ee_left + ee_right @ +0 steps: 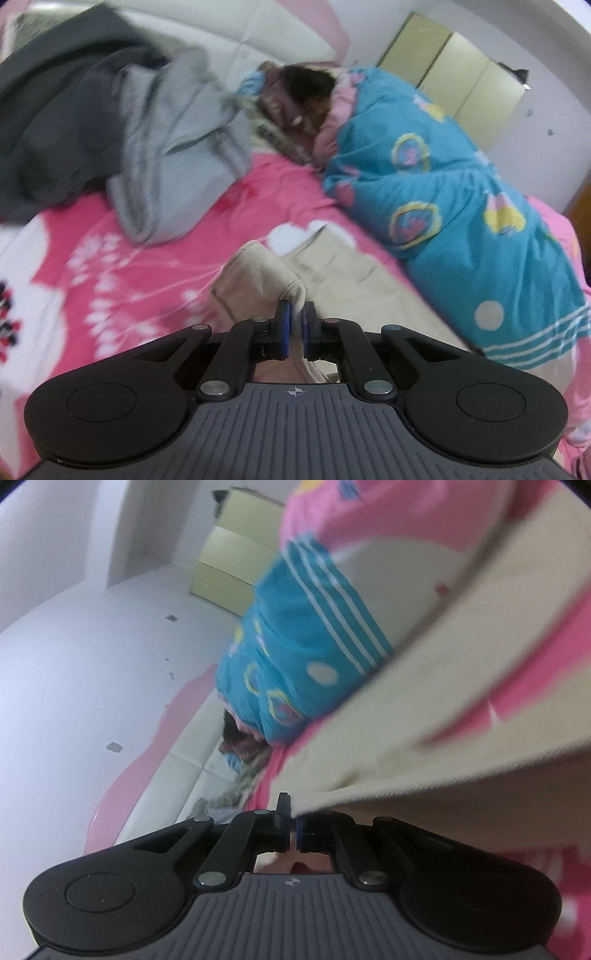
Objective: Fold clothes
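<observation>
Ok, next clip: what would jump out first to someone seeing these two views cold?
Probably the bright blue quilt bundled along the right side of the pink floral bed sheet, with someone's dark hair showing at its top end. Next, the beige garment in the foreground: the left gripper is shut on a bunched corner, and the right gripper is shut on another edge. A grey clothes heap lies upper left.
</observation>
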The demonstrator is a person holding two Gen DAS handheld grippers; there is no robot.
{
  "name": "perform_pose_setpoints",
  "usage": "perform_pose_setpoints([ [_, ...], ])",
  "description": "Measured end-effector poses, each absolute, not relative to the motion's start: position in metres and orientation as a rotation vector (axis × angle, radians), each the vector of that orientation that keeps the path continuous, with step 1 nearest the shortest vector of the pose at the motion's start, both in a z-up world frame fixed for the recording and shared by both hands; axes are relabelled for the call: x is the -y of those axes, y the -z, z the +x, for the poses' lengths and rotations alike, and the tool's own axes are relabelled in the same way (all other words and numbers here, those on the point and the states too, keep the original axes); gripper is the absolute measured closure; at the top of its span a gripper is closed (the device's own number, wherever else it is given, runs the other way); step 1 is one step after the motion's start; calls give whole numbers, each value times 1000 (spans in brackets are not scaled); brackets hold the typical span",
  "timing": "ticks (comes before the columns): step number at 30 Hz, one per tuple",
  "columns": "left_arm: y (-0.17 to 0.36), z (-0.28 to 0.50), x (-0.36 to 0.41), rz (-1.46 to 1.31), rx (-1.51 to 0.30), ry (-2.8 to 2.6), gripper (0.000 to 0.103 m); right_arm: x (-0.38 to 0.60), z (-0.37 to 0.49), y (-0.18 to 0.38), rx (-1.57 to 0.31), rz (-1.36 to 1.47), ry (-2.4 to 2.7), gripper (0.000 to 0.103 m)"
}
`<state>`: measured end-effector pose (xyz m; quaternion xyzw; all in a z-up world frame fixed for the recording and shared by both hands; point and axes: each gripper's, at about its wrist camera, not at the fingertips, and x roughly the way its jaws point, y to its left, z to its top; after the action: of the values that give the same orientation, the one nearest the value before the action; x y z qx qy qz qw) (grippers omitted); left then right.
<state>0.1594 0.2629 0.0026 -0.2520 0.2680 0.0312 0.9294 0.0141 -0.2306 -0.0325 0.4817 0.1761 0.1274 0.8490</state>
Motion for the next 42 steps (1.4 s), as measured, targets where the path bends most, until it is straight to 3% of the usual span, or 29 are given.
perform_pose_setpoints([
  [11,-17,267,-207,-435,-562,-113,99,284,118,1,-310,960,-261,101],
  [20,38,360,-166,-329,-655,-165,98,319,210,59,-411,1030,-184,101],
  [23,57,373,-168,-360,-652,-149,92,329,233,88,-471,1080,-155,100],
  [28,55,366,-178,-450,-612,-106,53,340,255,127,-623,1139,-107,97],
  [29,51,362,-181,-470,-606,-98,51,340,255,129,-622,1148,-114,97],
  [30,46,356,-185,-491,-595,-86,48,341,253,128,-617,1154,-121,94],
  [33,25,337,-196,-542,-561,-53,43,343,243,120,-572,1168,-126,63],
  [34,16,328,-201,-558,-556,-42,41,343,239,116,-556,1169,-123,59],
  [42,-30,248,-236,-701,-652,0,36,327,169,81,-529,1187,-208,46],
])
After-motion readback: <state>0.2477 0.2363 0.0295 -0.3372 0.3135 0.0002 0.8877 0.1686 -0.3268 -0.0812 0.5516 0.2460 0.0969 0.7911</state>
